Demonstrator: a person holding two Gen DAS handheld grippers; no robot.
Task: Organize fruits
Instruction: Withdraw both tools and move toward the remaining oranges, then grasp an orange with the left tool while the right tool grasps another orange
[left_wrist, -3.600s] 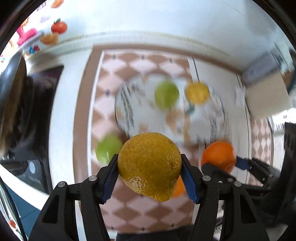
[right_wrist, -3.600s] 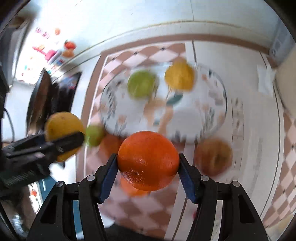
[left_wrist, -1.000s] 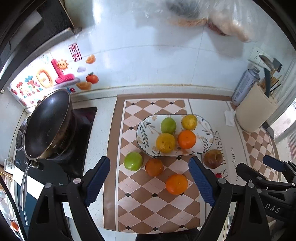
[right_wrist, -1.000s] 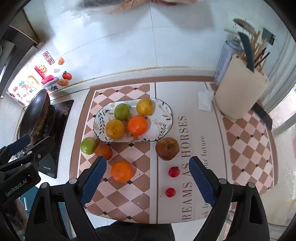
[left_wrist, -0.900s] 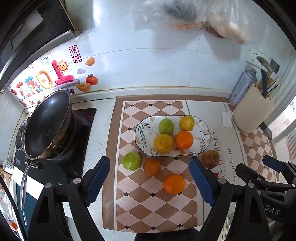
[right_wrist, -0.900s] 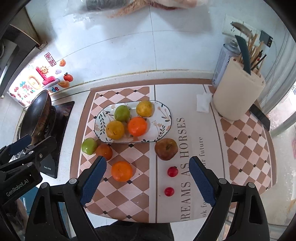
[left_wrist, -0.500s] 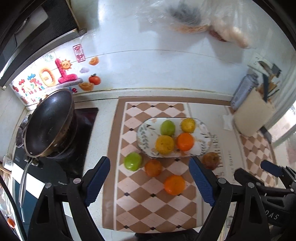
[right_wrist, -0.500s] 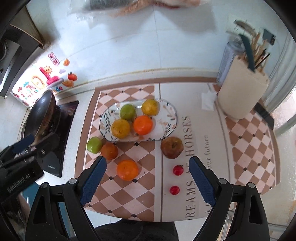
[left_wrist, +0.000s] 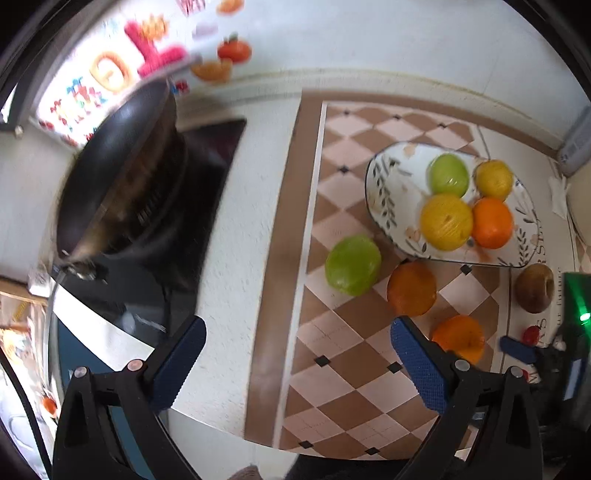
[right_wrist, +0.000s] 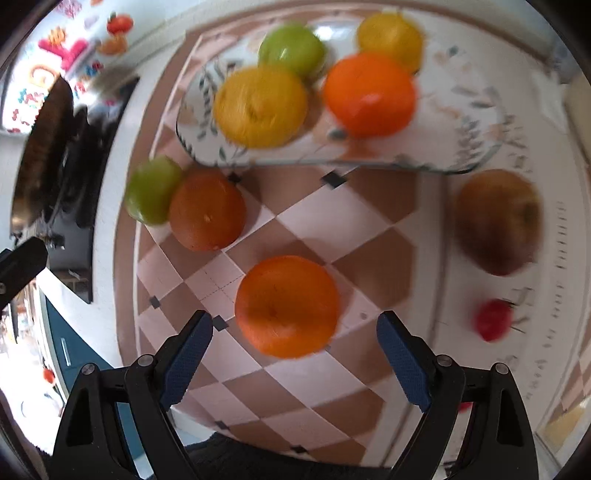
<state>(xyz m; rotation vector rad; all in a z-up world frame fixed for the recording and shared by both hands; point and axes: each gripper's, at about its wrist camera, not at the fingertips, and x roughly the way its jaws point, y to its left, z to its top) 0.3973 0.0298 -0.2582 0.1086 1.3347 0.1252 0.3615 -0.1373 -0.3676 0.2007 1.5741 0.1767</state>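
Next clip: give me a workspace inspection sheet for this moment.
Surface: checkered brown-and-cream mat on white counter.
Job's things: oval floral plate holds four fruits; green apple, dark orange, bright orange, brown apple and small red fruit lie off it.
Clutter: black wok on stove.
Grippers: left gripper open, empty; right gripper open, framing the bright orange.
Cables: nothing seen.
Surroundings: tiled wall, colourful stickers.

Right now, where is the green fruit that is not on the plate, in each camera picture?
Left wrist view: the green fruit sits mid-frame, just left of the plate.
Right wrist view: the green fruit sits at left, touching a dark orange.
Shared landmark: the plate's front rim.
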